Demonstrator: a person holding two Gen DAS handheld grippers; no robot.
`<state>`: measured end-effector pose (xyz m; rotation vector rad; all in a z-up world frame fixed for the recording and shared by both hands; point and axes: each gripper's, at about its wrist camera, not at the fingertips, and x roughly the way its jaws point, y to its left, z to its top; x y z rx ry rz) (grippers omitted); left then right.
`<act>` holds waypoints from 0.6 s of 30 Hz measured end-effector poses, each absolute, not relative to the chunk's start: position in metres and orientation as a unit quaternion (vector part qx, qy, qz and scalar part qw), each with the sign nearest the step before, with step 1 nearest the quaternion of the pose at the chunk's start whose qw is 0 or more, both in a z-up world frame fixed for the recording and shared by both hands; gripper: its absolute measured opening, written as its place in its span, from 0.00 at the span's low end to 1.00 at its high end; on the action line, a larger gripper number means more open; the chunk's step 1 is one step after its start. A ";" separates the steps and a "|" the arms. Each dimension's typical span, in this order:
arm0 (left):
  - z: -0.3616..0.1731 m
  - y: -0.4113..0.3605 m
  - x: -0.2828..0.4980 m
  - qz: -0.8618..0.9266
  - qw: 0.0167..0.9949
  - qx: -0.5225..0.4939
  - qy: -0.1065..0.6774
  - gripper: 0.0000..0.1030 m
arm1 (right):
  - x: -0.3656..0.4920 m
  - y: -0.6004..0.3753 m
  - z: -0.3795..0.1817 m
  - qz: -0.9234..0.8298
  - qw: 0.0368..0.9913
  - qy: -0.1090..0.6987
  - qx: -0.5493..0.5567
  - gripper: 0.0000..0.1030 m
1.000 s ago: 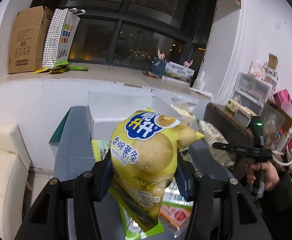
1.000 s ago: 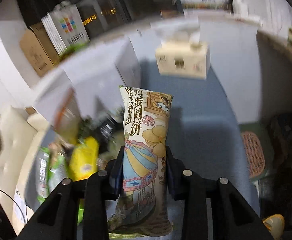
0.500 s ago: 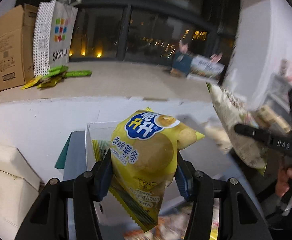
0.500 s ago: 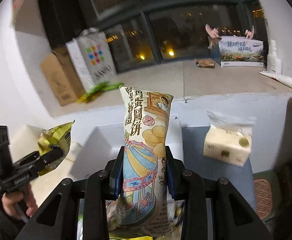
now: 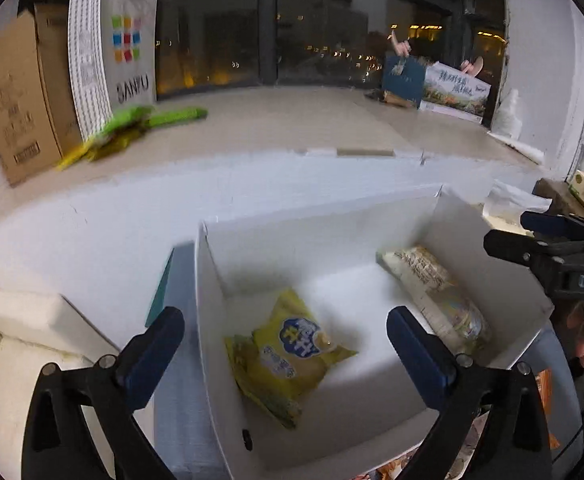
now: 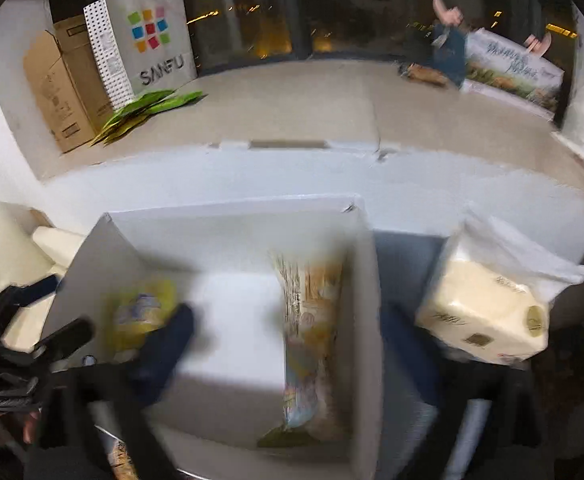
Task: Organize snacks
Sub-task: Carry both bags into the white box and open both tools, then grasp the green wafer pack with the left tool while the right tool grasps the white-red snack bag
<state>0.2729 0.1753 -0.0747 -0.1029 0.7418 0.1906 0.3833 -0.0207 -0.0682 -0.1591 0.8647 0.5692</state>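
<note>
Snacks lie in the white box (image 5: pixel 372 240) under the left tool (image 5: pixel 286 336), whose blue-padded jaws stand spread wide with nothing between them. The yellow potato-chip bag (image 5: pixel 292 356) rests flat on the box floor between and just beyond the fingers (image 5: pixel 152 352); the long biscuit pack (image 5: pixel 436 292) leans along the wall on the tool's right. Further right, the right tool (image 5: pixel 548 240) shows from the side above the box edge.

From the right wrist, everything is smeared by motion. The right tool's own jaws look spread wide and empty. The biscuit pack (image 6: pixel 312 332) lies straight ahead against the box's right wall (image 6: pixel 368 320), the chip bag (image 6: pixel 140 312) off to the left. A tissue pack (image 6: pixel 488 312) sits outside, on the worktop (image 6: pixel 408 252) to the right.
</note>
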 end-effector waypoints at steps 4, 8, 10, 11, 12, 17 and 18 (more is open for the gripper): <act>-0.055 0.172 0.259 0.077 0.936 -0.059 0.340 1.00 | 0.366 -0.028 -0.047 0.295 0.875 0.377 -0.068 1.00; -0.031 0.167 0.227 0.072 0.948 -0.059 0.304 1.00 | 0.341 -0.048 -0.012 0.332 0.879 0.340 -0.035 1.00; -0.015 0.163 0.204 0.076 0.955 -0.057 0.281 1.00 | 0.327 -0.063 0.004 0.350 0.878 0.326 -0.012 1.00; -0.008 0.161 0.191 0.078 0.958 -0.056 0.270 1.00 | 0.318 -0.072 0.013 0.361 0.877 0.316 0.001 1.00; -0.004 0.160 0.181 0.080 0.960 -0.056 0.263 1.00 | 0.307 -0.080 0.020 0.369 0.877 0.306 0.009 1.00; -0.001 0.149 0.113 0.073 0.963 -0.077 0.248 1.00 | 0.246 -0.122 0.040 0.426 0.876 0.223 0.050 1.00; -0.005 0.146 0.099 0.066 0.964 -0.088 0.242 1.00 | 0.233 -0.128 0.039 0.435 0.874 0.213 0.045 1.00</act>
